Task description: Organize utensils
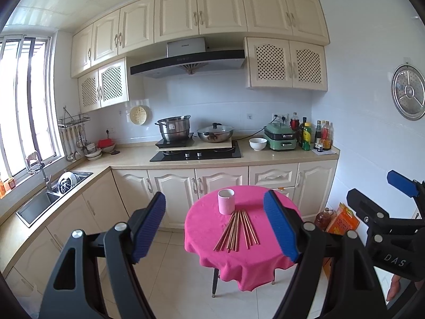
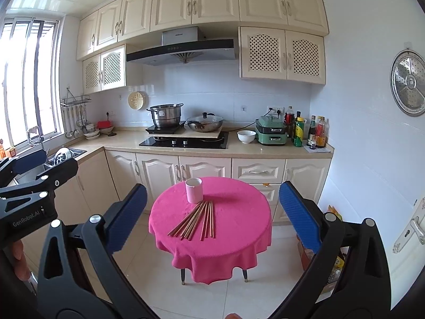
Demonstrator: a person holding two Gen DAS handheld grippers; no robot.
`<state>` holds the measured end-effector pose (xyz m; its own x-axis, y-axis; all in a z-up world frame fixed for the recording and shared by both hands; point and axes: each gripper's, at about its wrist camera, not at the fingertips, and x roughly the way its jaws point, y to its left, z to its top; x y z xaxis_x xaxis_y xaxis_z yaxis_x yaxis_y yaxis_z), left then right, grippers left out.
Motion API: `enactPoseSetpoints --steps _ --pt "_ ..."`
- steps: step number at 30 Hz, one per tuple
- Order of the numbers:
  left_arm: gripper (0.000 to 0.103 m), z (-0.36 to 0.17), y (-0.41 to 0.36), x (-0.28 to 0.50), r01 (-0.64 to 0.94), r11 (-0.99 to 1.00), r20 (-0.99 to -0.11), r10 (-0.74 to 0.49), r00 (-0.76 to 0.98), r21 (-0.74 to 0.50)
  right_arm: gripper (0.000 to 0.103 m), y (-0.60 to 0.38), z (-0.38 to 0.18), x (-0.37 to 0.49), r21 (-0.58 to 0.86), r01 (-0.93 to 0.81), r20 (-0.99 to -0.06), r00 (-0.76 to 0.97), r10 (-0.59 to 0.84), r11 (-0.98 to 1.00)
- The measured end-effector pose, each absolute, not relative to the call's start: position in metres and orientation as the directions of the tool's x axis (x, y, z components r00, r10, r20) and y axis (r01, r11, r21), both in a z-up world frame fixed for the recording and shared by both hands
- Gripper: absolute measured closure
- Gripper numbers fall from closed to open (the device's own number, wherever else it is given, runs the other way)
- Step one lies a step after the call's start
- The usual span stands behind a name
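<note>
You stand back from the small round table (image 1: 212,250), with both claws raised in the air and nothing in either one. The left gripper (image 1: 215,223) is spread wide, its blue pads far apart, and the right gripper (image 2: 212,212) is spread just as wide. The chopsticks (image 1: 237,230) lie loose in a fan on the pink cloth, on the side of the table facing you, with their far ends gathered close to the pink cup (image 1: 226,201) and their near ends splayed out toward the table edge. Their long axis runs roughly away from you, so it lines up more with your reach than across it; to close on a stick across its width you likely need the fingers to straddle it from side to side. The cup stands upright just behind the fan, toward the kitchen counter (image 1: 279,156). In the left wrist view the sticks sit between the two pads, a little right of centre; in the right wrist view they sit left of centre, nearer the left pad. Both claws are well apart from the sticks, and neither is clearly nearer, so either hand could lead, with the cup straight beyond as the likely place for them.
</note>
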<state>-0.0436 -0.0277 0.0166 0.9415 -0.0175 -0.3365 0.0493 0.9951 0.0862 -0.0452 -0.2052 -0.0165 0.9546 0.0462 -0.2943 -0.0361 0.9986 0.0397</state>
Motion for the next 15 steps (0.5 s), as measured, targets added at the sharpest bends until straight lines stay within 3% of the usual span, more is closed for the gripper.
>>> enactPoseSetpoints --steps 15 --pt "0.028 0.0136 -0.0336 -0.0376 0.051 0.994 -0.347 -0.014 0.938 0.100 0.006 -0.2115 -0.0176 -0.0413 0.049 -0.029 -0.300 0.953 0.042 0.998"
